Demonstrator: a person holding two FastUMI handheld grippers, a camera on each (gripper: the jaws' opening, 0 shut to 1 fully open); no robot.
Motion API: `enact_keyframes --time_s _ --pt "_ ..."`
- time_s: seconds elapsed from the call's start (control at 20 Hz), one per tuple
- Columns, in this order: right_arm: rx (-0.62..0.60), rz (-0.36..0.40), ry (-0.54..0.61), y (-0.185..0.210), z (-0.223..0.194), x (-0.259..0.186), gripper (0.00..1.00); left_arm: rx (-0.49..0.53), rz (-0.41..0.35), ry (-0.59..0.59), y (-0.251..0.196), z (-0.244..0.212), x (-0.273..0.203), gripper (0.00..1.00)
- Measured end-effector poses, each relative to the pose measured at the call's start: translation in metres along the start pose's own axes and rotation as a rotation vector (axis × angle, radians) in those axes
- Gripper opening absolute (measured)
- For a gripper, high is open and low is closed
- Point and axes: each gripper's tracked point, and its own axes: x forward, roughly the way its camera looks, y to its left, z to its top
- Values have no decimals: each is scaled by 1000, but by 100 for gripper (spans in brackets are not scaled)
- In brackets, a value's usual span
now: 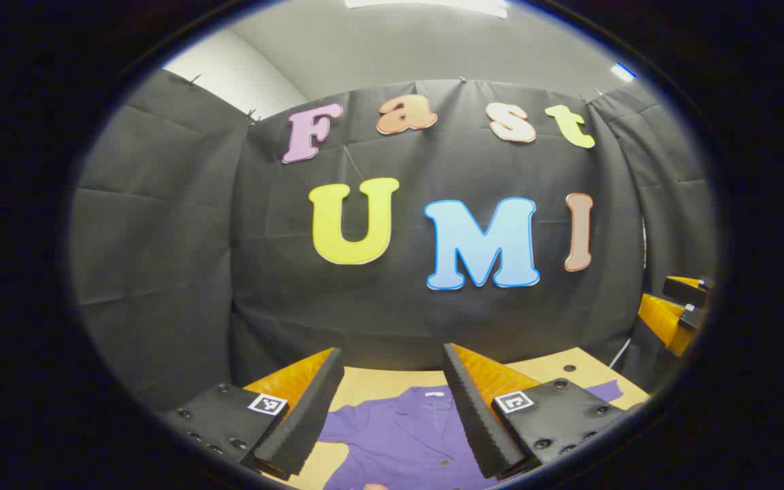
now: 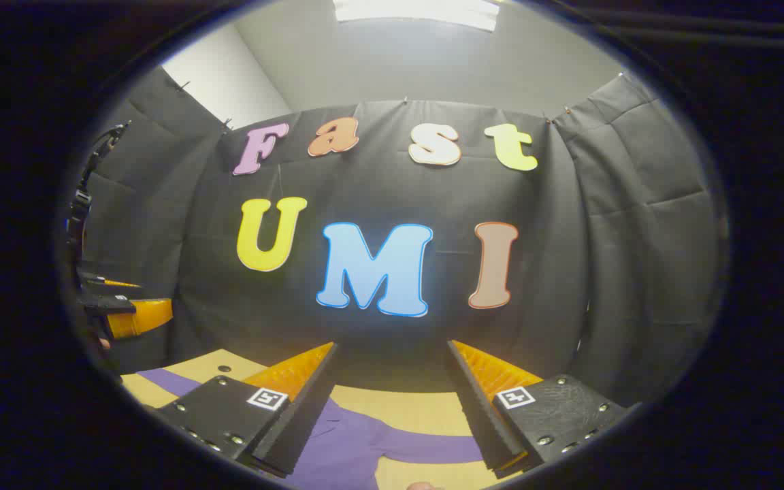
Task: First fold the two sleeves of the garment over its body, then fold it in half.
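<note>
In the left gripper view, the left gripper (image 1: 392,367) holds its jaws wide apart with nothing between them; each wedge-shaped finger carries a ribbed, saw-toothed pad (image 1: 467,408) on its inner face and a flat plate with a small square marker behind it. Below and between the fingers lies the purple button-front garment of smooth woven cloth (image 1: 399,435), spread flat with its collar toward the far edge, small pale buttons down its front and one sleeve (image 1: 603,391) reaching out to the right. It rests on a pale wooden tabletop (image 1: 569,364) with small dark holes in it. At the right edge of that view the other gripper's ridged body shows, raised above the table.

In the right gripper view, the right gripper (image 2: 392,361) likewise stands wide open and empty, lifted clear of the cloth. Beneath it the garment's body and one long straight sleeve (image 2: 426,446) stretch across the wood to the right, the other sleeve (image 2: 167,381) running off left. Behind hangs the creased black cloth wall (image 2: 610,272).
</note>
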Motion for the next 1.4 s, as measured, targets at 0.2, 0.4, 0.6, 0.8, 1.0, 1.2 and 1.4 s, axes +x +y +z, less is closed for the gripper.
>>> enact_keyframes --time_s 0.2,0.4,0.6,0.8,1.0,1.2,1.4 --pt "8 -80 -3 -14 -2 -4 96 26 -44 -22 -5 16 15 94" --pt "13 -116 25 -13 -11 -5 96 27 -65 -18 6 13 22 94" --pt "-1 -171 30 -24 -13 -12 96 8 -96 -1 2 4 28 94" --pt "-7 -195 57 -32 -23 -16 96 15 -114 -9 2 7 28 94" --pt "-18 -252 114 -51 -46 -13 96 28 -103 -1 15 5 27 94" --pt "-39 -300 198 -83 -81 -9 96 16 -77 5 28 2 24 94" --pt "-51 -369 309 -129 -123 5 96 32 -39 4 46 2 19 94"
